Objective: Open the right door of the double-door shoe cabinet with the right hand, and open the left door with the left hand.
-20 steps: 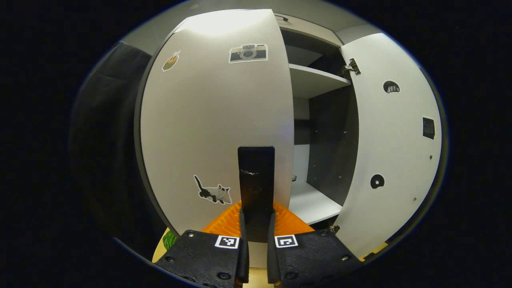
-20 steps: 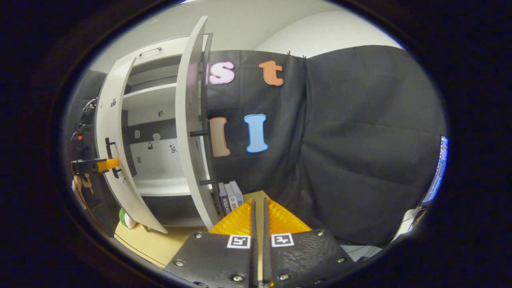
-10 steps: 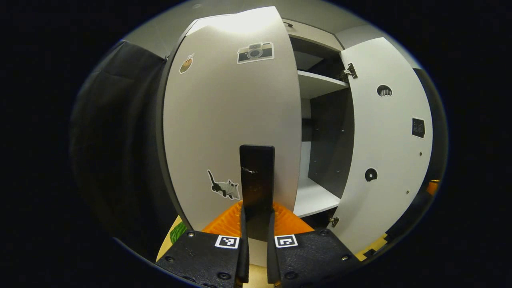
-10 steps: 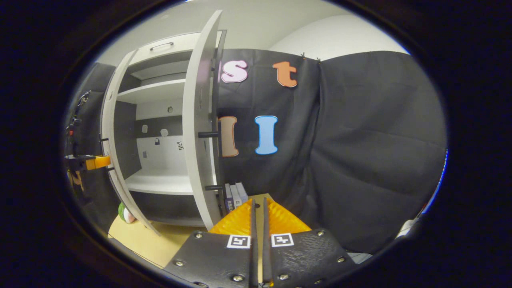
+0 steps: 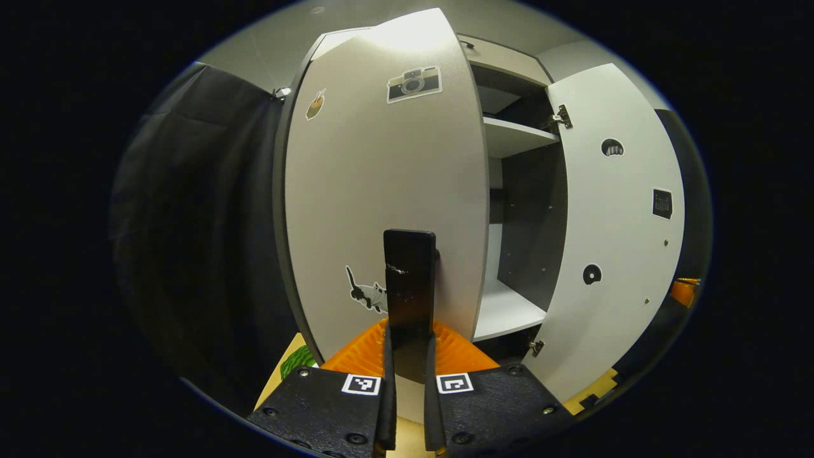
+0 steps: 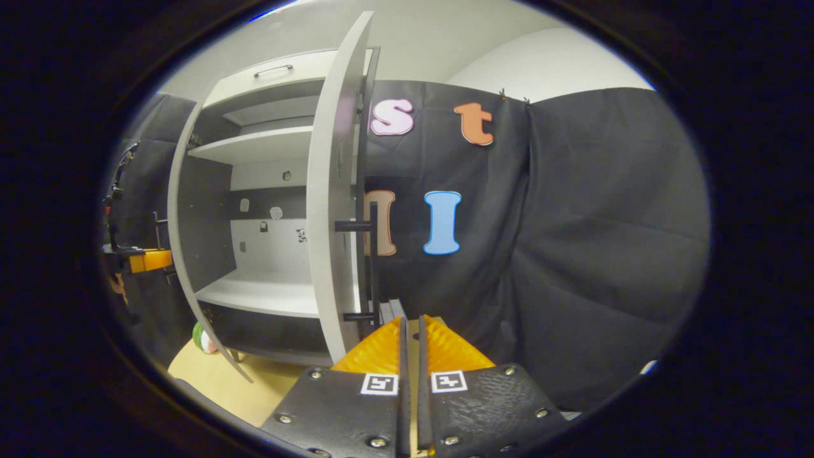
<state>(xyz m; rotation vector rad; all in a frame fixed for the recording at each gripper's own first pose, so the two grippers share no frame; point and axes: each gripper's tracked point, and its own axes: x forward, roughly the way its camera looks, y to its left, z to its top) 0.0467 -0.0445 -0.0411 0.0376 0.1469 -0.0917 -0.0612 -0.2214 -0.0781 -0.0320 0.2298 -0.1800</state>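
My left gripper (image 5: 407,356) is clamped on the left door's black handle (image 5: 410,280); my right gripper (image 6: 410,356) is closed, empty. Risk I judge: overswinging the left door (image 5: 381,191) strains its hinges.

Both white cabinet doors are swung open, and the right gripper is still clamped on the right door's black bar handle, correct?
Not quite. In the right gripper view the right gripper is shut on nothing, clear of the right door's black bar handle. Both white doors are open; the left gripper grips the left door's handle.

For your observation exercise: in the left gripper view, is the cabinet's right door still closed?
No: the white right door stands swung open on its hinges, exposing the cabinet's white shelves.
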